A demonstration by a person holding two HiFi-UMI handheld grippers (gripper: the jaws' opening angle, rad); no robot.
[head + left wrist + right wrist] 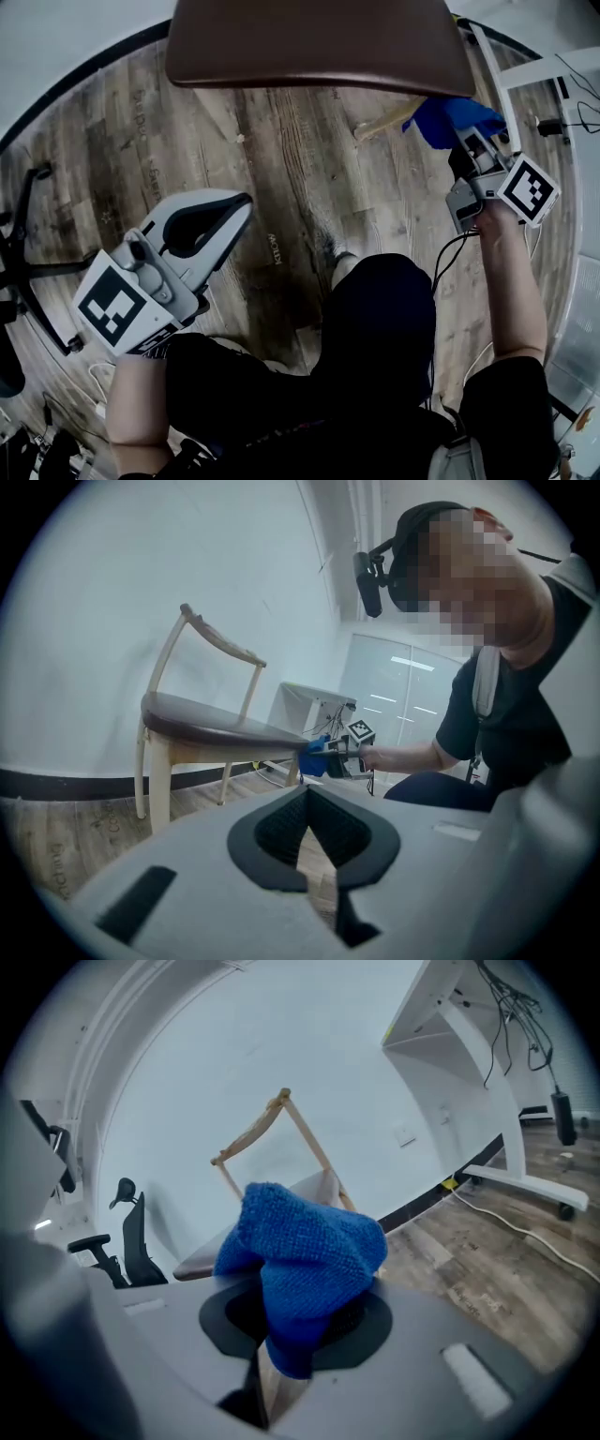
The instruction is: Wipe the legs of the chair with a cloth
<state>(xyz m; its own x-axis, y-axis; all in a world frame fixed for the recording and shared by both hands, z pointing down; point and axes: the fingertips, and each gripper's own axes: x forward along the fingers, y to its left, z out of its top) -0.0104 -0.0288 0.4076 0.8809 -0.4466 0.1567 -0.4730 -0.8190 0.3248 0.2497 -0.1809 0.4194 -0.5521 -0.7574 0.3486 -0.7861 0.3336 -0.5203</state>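
The chair's brown seat (319, 42) fills the top of the head view, and one pale wooden leg (386, 120) slants out from under it. My right gripper (466, 141) is shut on a bunched blue cloth (455, 120), held at the seat's right corner by the top of that leg. In the right gripper view the cloth (305, 1251) bulges out of the jaws and hides the leg behind it. My left gripper (242, 204) hangs low at the left, away from the chair, shut with nothing in it. The left gripper view shows the chair (206, 726), the cloth (316, 757) and the right gripper (342, 754).
An office chair's black base (28, 272) sits at the left edge. A white desk frame (539, 70) with cables (562, 122) stands to the right of the chair. The person's knee (375, 319) is in the middle, over wood flooring (281, 159).
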